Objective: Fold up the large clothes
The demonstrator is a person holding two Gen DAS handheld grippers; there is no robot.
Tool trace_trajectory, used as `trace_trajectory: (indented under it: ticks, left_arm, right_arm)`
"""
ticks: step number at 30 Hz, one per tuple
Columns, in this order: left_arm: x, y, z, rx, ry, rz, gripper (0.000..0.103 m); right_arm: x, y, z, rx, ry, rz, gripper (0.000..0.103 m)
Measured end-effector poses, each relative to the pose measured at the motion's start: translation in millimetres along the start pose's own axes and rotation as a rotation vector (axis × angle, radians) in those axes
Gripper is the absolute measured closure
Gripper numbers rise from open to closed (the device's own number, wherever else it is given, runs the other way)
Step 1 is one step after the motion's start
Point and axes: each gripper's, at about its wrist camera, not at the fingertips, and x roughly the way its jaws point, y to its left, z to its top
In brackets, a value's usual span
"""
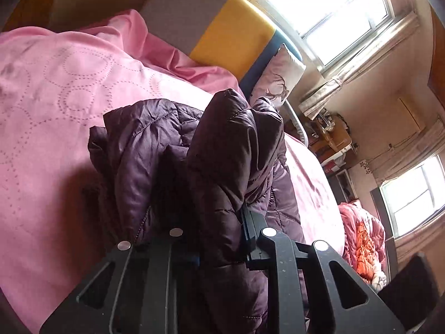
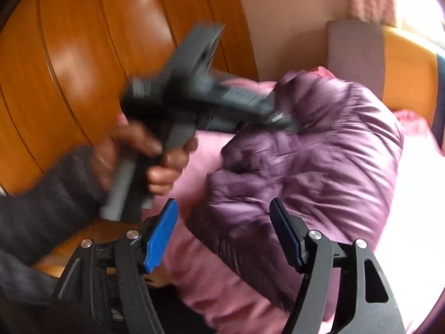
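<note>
A dark purple puffer jacket (image 1: 222, 150) lies bunched on a pink bed cover (image 1: 50, 105). My left gripper (image 1: 219, 231) is shut on a thick fold of the jacket and holds it lifted above the bed; the fabric hides its fingertips. In the right wrist view the jacket (image 2: 319, 161) is a rounded heap, and the left gripper (image 2: 281, 118) bites its upper edge, blurred, held by a hand (image 2: 155, 156). My right gripper (image 2: 224, 231) is open, its blue pads (image 2: 161, 236) apart just in front of the jacket's near edge, holding nothing.
A headboard with grey and yellow panels (image 1: 230, 33) stands behind the bed, with a pillow (image 1: 278, 78) beside it. Wooden wardrobe doors (image 2: 83, 55) stand to the left. Windows (image 1: 333, 8), a cluttered shelf (image 1: 331, 139) and a red quilt (image 1: 361, 239) lie beyond the bed.
</note>
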Motion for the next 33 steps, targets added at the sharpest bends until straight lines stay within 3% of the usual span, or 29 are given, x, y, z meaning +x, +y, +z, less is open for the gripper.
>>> trace_trajectory:
  ticks: [2, 5, 7, 12, 16, 19, 21, 24, 26, 30, 33]
  left_arm:
    - [2, 3, 0, -0.01, 0.015, 0.005, 0.083]
    - [4, 6, 5, -0.031, 0.027, 0.011, 0.083]
    - [6, 10, 6, -0.04, 0.033, 0.029, 0.083]
    - [2, 22, -1, -0.078, 0.059, 0.107, 0.083]
    - [4, 41, -19, -0.078, 0.067, 0.245, 0.081]
    - [13, 58, -32, -0.097, 0.067, 0.268, 0.079]
    - [13, 58, -33, -0.102, 0.054, 0.271, 0.079]
    - [6, 45, -33, -0.06, 0.016, 0.32, 0.071]
    - [0, 36, -36, -0.023, -0.028, 0.373, 0.054]
    - [-8, 32, -42, -0.011, -0.078, 0.388, 0.051]
    - [-11, 30, -42, 0.003, -0.094, 0.394, 0.051]
  right_arm:
    - [-17, -28, -7, 0.055, -0.02, -0.062, 0.035]
    - [-12, -57, -14, 0.083, 0.021, -0.184, 0.042]
    - [0, -69, -19, 0.079, 0.064, -0.2, 0.043]
    - [13, -55, -33, 0.051, 0.078, -0.228, 0.043]
    - [39, -27, -49, -0.111, 0.116, -0.339, 0.044]
    - [51, -27, -56, -0.155, 0.126, -0.383, 0.044]
    - [47, -33, -53, -0.149, 0.142, -0.365, 0.044]
    - [38, -44, -26, -0.121, 0.195, -0.251, 0.041]
    - [20, -64, -9, -0.064, 0.188, -0.181, 0.034]
    - [-5, -95, 44, 0.032, 0.04, -0.185, 0.023]
    - [11, -112, 89, 0.084, -0.031, -0.229, 0.019]
